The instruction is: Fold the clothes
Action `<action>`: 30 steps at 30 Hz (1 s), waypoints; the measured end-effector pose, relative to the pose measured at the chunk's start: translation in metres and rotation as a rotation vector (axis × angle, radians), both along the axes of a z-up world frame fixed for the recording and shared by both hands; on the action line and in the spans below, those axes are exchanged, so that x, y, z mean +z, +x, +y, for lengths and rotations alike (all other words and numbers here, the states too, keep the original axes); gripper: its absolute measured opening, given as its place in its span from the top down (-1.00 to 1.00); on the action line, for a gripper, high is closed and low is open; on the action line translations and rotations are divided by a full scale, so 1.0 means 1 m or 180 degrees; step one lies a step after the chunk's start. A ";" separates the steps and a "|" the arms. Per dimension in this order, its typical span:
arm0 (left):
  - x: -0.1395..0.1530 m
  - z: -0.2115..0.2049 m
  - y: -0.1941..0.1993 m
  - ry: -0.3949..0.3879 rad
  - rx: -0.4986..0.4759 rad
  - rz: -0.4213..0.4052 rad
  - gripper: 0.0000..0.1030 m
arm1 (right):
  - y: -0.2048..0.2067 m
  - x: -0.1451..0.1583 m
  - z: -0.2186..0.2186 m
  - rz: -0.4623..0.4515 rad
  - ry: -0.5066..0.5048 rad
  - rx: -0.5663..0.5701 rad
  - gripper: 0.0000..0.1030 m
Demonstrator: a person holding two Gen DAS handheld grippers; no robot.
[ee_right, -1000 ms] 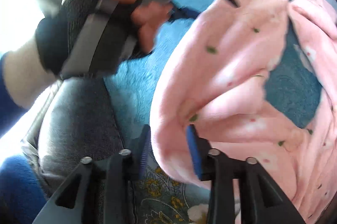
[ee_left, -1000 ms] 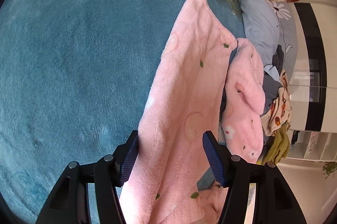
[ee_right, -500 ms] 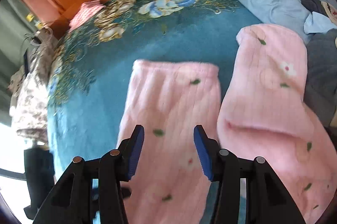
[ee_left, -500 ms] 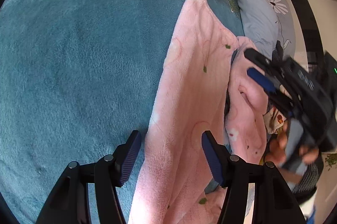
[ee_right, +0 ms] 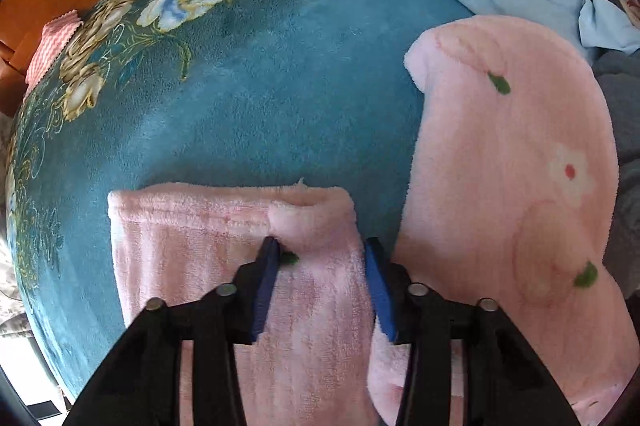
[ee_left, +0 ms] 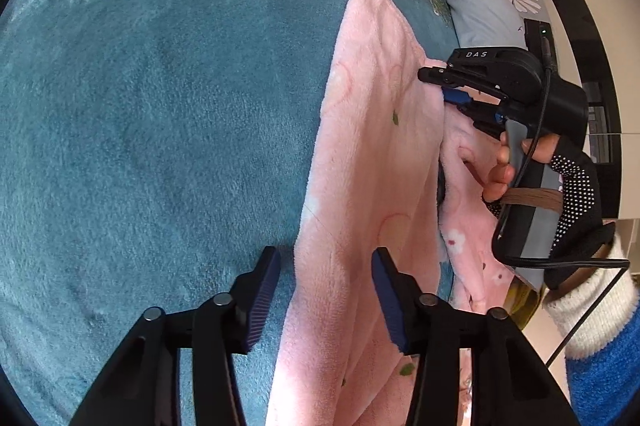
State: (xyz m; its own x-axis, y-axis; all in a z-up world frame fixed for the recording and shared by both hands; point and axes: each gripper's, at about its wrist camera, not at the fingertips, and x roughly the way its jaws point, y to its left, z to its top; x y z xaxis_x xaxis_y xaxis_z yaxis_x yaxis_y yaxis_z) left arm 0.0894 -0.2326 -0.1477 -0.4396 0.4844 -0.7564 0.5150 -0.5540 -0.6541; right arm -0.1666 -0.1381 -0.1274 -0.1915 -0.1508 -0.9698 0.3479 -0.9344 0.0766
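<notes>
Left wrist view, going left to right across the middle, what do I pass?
Teal blanket → pink fleece garment → right gripper, held in a gloved hand.

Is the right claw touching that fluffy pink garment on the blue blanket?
Touching: the right wrist view shows the open right claw pressing its left pad into the fluffy pink garment.

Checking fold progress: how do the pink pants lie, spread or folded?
Spread: both legs of the pink pants lie flat, apart on the blue blanket.
</notes>
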 end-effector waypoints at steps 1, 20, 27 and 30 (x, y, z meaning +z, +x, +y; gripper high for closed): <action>-0.002 -0.001 0.001 0.0019 0.0029 -0.0013 0.29 | 0.002 0.002 -0.006 -0.0005 0.0037 0.0034 0.65; 0.028 -0.160 0.066 -0.0423 0.1533 0.0227 0.84 | 0.047 0.146 -0.244 0.0775 -0.0786 0.1443 0.86; 0.002 -0.171 0.099 -0.0117 0.1685 0.0132 0.88 | 0.030 0.043 -0.245 0.0411 -0.0008 0.1047 0.86; 0.006 -0.154 0.086 -0.0009 0.1599 0.0223 0.80 | 0.020 0.045 -0.237 0.0494 -0.0026 0.0936 0.76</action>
State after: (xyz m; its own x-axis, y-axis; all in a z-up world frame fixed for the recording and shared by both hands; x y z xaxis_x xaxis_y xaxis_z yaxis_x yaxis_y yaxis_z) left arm 0.1751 -0.3865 -0.1413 -0.6676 0.1981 -0.7176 0.6732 -0.2510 -0.6956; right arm -0.1462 -0.3752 -0.0823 -0.2841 -0.2290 -0.9310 0.6106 -0.7919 0.0085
